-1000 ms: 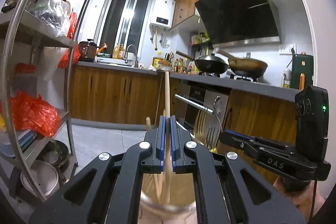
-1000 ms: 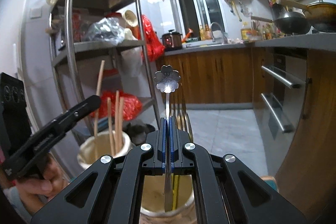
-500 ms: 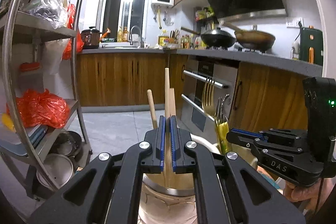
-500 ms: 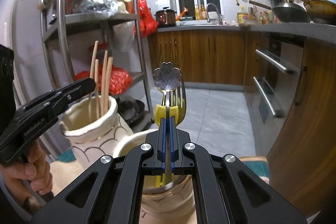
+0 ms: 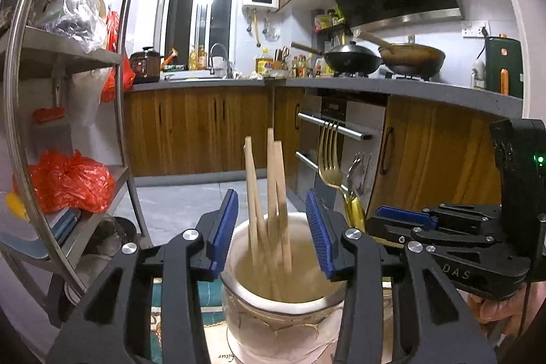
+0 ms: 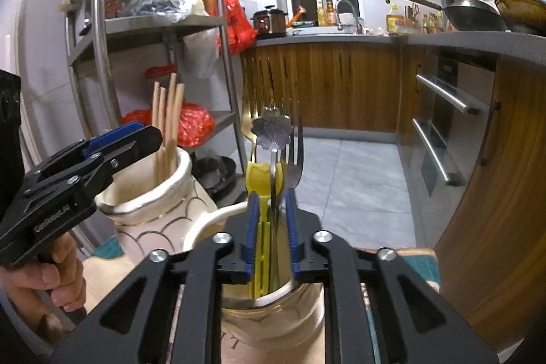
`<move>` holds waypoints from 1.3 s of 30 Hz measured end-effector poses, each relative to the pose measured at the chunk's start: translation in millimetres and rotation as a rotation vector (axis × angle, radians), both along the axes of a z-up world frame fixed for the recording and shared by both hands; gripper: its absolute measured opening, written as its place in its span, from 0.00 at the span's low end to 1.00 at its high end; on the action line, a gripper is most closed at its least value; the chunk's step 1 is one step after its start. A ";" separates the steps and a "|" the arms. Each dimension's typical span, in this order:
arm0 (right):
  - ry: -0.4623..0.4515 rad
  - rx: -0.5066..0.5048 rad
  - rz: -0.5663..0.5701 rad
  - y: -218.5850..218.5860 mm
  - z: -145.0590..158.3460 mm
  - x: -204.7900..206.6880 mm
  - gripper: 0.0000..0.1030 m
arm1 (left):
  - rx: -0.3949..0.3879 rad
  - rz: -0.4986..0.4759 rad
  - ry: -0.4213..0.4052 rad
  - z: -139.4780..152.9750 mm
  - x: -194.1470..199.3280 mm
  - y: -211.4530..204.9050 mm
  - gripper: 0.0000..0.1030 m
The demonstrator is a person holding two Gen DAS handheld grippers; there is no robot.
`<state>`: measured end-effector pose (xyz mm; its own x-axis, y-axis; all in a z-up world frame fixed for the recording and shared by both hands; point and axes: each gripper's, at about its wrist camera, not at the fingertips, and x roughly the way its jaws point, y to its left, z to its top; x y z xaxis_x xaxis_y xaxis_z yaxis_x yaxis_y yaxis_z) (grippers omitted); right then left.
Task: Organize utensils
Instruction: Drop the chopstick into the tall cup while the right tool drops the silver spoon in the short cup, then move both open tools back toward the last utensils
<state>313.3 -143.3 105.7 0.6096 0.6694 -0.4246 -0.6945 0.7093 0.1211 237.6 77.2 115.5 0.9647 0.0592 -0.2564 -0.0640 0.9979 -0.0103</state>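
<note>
Over the left-hand jar [image 5: 279,312], the left gripper [image 5: 272,229] has its jaws opening, the blue pads standing clear on either side of the wooden chopsticks [image 5: 269,193]. The chopsticks stand in the jar between the jaws, leaning slightly, touching neither pad. Their lower ends blur inside the jar and the bottom cannot be made out.

Over the second jar [image 6: 269,323], the right gripper [image 6: 272,220] has its jaws opening too, a narrow gap showing. The flower-topped spoon [image 6: 272,130] stands upright between the pads with its handle down in the jar; whether a pad touches the handle is hard to tell. Just beside it in the same jar are a yellow utensil [image 6: 260,179], a silver fork [image 6: 296,156] and a gold fork [image 6: 252,121], partly hidden behind the spoon.

Both jars sit near each other on a patterned mat [image 5: 191,292], their bases cut off by the gripper bodies. A hand [image 6: 44,282] grips the left gripper's handle.
</note>
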 end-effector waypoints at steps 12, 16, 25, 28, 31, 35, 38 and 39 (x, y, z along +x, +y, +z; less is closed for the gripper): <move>-0.016 0.009 -0.001 -28.5 7.7 -35.9 0.20 | -0.068 -0.012 -0.035 14.0 -45.5 13.5 0.42; 0.006 -0.001 0.005 -33.1 2.1 -47.2 0.20 | -0.071 0.007 -0.018 6.3 -68.4 16.3 0.42; 0.197 -0.097 0.077 -26.0 -38.5 -64.9 0.26 | -0.144 -0.019 0.247 -46.5 -83.4 18.9 0.42; 0.237 -0.142 0.106 -21.9 -53.7 -74.6 0.29 | -0.125 -0.051 0.335 -65.2 -83.0 7.7 0.42; 0.266 -0.177 0.135 -18.3 -65.8 -85.1 0.34 | -0.118 -0.081 0.392 -77.7 -83.9 -1.5 0.42; 0.293 -0.220 0.171 -12.9 -76.8 -97.8 0.39 | -0.104 -0.118 0.432 -88.8 -88.0 -14.4 0.42; 0.308 -0.253 0.194 -9.5 -83.9 -105.0 0.42 | -0.091 -0.140 0.448 -93.7 -91.7 -22.3 0.42; 0.308 -0.262 0.196 -7.9 -85.1 -106.3 0.42 | -0.087 -0.146 0.451 -94.2 -92.2 -25.1 0.42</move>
